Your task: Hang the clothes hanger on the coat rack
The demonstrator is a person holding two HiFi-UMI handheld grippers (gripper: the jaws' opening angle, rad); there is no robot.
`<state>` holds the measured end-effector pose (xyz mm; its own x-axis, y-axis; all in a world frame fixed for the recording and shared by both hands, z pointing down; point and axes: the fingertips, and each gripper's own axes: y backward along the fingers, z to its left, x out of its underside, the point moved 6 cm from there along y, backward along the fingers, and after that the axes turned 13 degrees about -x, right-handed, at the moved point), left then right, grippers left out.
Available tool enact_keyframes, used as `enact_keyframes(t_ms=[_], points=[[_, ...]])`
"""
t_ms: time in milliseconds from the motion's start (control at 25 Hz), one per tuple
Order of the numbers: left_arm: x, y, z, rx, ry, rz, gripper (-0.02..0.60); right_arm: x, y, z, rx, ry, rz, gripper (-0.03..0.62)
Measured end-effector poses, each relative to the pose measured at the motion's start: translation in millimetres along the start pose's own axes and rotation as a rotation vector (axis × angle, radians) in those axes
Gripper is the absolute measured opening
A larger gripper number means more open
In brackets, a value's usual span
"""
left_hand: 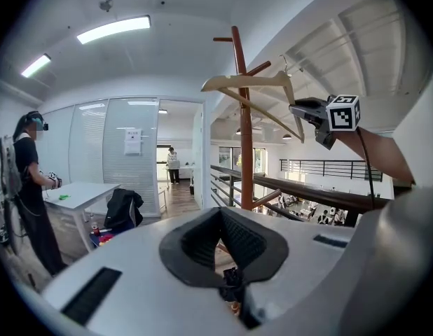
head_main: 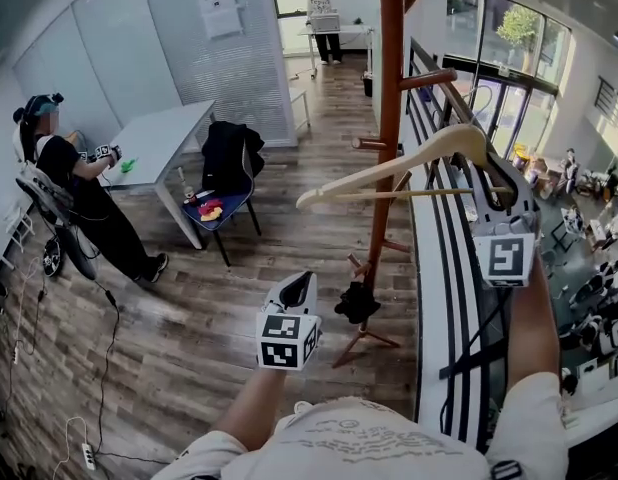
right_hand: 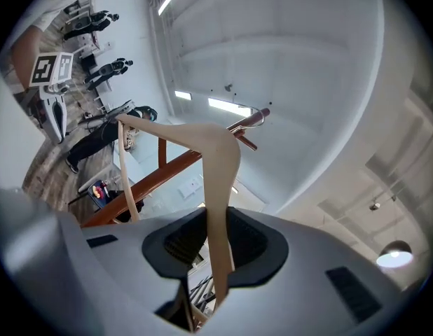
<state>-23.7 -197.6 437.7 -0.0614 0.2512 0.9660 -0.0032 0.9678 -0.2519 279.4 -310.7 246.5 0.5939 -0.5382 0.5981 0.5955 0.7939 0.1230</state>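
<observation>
Hanger (head_main: pixel 434 148) is held up in the air by the right gripper (head_main: pixel 497 183), just beside the coat rack (head_main: pixel 390 48) pole and not yet on any peg. In the right gripper view the jaws are seen clamped on one wooden arm of the hanger, with the crossbar running off to the side. Left gripper (head_main: pixel 294 293) is parked low, well apart from the rack, jaws drawn together with nothing between them.

Handling, as judged: light, stiff wood with a smooth finish. Some pivoting in the pads is to be expected with the grip this far off-centre, and a hold nearer the neck would be steadier. The wire hook (left_hand: pixel 286 67) is thin and should be lined up over a peg (head_main: pixel 427 78) and lowered, not pushed.
</observation>
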Motion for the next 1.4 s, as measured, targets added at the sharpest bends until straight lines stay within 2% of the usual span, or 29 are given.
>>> enact_keyframes(t_ms=[280, 520, 840, 1400], points=[[-2, -4, -3, 0.007, -0.003, 0.006, 0.005, -2, -17, -17, -0.056, -0.023, -0.009, 0.086], [1, -7, -4, 0.020, -0.003, 0.009, 0.005, -5, -34, -16, -0.125, -0.082, -0.033, 0.084], [0, -10, -6, 0.021, 0.003, 0.013, 0.005, 0, -50, -7, -0.231, -0.064, -0.012, 0.084], [6, -13, 2, 0.018, 0.003, 0.026, 0.005, 3, -70, 21, -0.303, -0.058, 0.022, 0.086]])
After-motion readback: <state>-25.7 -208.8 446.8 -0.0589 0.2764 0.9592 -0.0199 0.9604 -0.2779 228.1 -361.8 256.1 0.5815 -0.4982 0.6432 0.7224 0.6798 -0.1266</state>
